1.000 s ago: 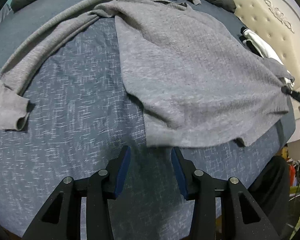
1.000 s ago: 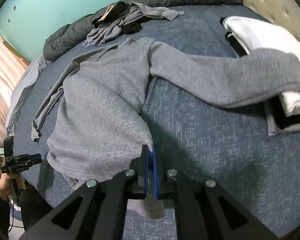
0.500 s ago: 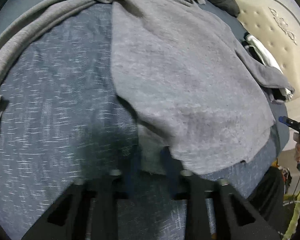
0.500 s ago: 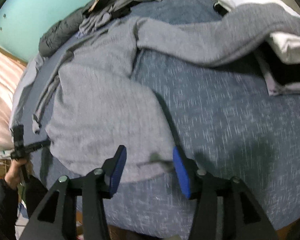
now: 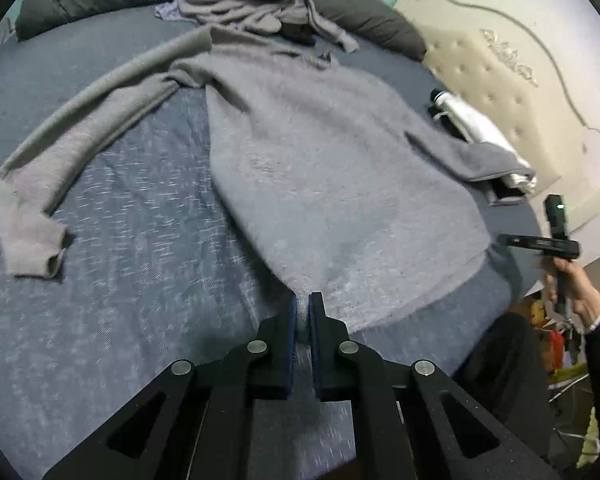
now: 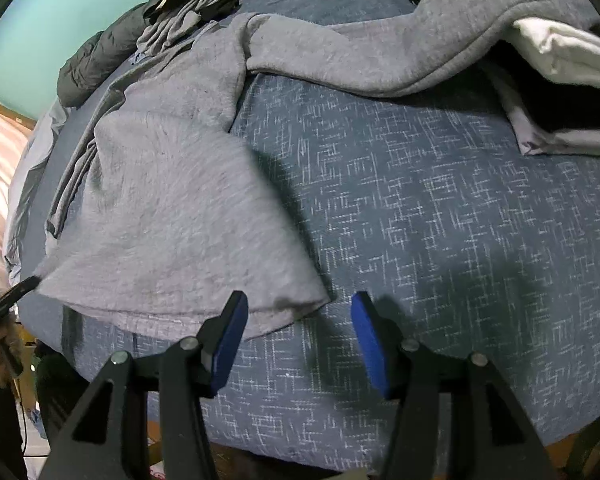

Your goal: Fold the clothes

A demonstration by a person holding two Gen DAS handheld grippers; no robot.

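Left wrist view: the grey sweater [image 5: 332,168] lies spread on the blue patterned bedcover [image 5: 132,248], and everything here is placed against it. To its left, one long sleeve [image 5: 72,136] runs out across the cover and ends in a folded cuff. At the sweater's near hem corner the left gripper [image 5: 302,312] has its jaws closed on a pinch of the grey knit, the fabric drawn up to a point between the blue pads. Beyond the sweater's collar sits a heap of other grey and black clothes [image 5: 260,12] against a dark bolster [image 5: 356,20]. To the right of the sweater, its other sleeve drapes over a stack of folded white and black garments [image 5: 476,136], with a padded beige headboard [image 5: 512,80] behind. Far right of the hem, a hand [image 5: 572,280] holds the right gripper [image 5: 540,242] off the bed's edge.

Right wrist view: far left of the sweater [image 6: 160,208], the left gripper [image 6: 24,286] touches the lifted, blurred hem corner. The sweater's right hem corner lies flat on the bedcover [image 6: 440,220], just ahead of the right gripper [image 6: 298,312], whose jaws stand apart with nothing pressed between them; the corner sits near the left pad, not gripped. To the sweater's right, its sleeve [image 6: 400,52] climbs onto the folded stack [image 6: 556,52].
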